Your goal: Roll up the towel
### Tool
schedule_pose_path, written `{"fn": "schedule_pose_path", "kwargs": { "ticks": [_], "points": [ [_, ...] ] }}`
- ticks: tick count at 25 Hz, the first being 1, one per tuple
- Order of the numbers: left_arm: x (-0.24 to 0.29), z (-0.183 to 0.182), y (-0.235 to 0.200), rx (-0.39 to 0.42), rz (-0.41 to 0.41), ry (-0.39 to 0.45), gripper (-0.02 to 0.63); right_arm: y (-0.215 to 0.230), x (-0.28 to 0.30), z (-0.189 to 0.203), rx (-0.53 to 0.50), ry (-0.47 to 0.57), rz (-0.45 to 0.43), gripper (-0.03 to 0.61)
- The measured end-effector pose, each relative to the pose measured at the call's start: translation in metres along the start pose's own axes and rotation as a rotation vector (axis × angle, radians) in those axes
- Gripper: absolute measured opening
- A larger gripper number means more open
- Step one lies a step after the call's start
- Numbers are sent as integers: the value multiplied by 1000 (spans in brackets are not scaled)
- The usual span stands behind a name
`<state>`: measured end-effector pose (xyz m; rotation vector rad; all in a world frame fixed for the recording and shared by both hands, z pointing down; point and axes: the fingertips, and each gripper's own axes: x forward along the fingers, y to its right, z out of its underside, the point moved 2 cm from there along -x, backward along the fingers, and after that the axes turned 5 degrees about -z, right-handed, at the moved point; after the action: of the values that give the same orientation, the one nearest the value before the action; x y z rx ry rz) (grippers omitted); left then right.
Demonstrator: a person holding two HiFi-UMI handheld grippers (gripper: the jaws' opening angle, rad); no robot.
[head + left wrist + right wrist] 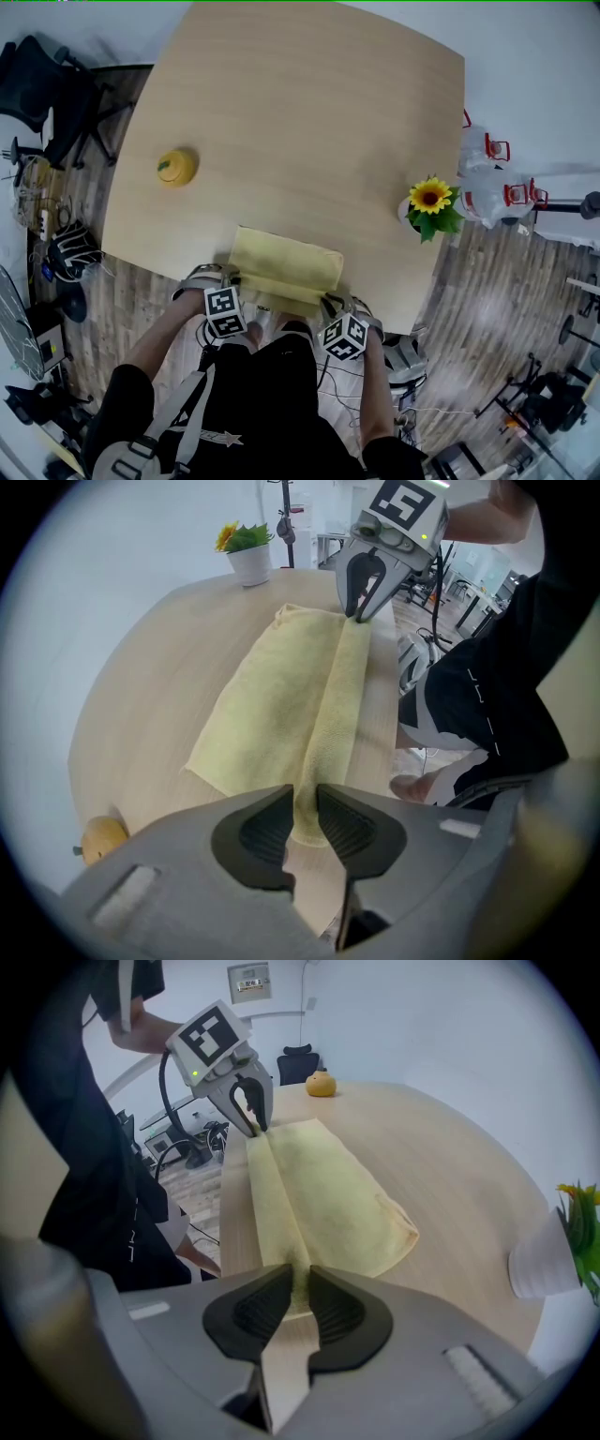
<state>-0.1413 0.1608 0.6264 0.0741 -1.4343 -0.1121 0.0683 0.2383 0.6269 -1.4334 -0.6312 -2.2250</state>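
A yellow towel [286, 265] lies on the wooden table [309, 112] at its near edge, and the near long side is folded over into a narrow band [339, 705]. My left gripper [232, 277] points down at the band's left end. In the left gripper view that end lies in the slim gap between the jaws [305, 819], loose rather than pinched. My right gripper [331, 302] stands at the band's right end, where the towel's tip [298, 1274] also sits between slightly parted jaws [300, 1299]. Each gripper shows in the other's view, the right one [361, 611] and the left one [255, 1121].
A yellow-orange fruit [176, 167] sits at the table's left side. A sunflower in a white pot [430, 205] stands near the right edge. The person's legs are just behind the near table edge [281, 314]. An office chair [37, 84] and cables lie on the floor to the left.
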Motion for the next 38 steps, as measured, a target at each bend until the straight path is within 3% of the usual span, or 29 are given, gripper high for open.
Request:
{"fn": "schedule_pose_path", "kwargs": {
  "ticks": [3, 13, 28, 38],
  "points": [
    [-3, 1, -6, -15, -36, 6, 125, 1, -5, -3, -3, 20, 24, 107],
    [-27, -3, -7, -29, -99, 45, 135, -9, -23, -11, -25, 52, 67, 120],
    [-18, 1, 23, -7, -47, 43, 135, -34, -9, -4, -20, 41, 32, 118],
    [-3, 4, 19, -4, -44, 27, 97, -29, 4, 2, -12, 26, 49, 110]
  ]
}}
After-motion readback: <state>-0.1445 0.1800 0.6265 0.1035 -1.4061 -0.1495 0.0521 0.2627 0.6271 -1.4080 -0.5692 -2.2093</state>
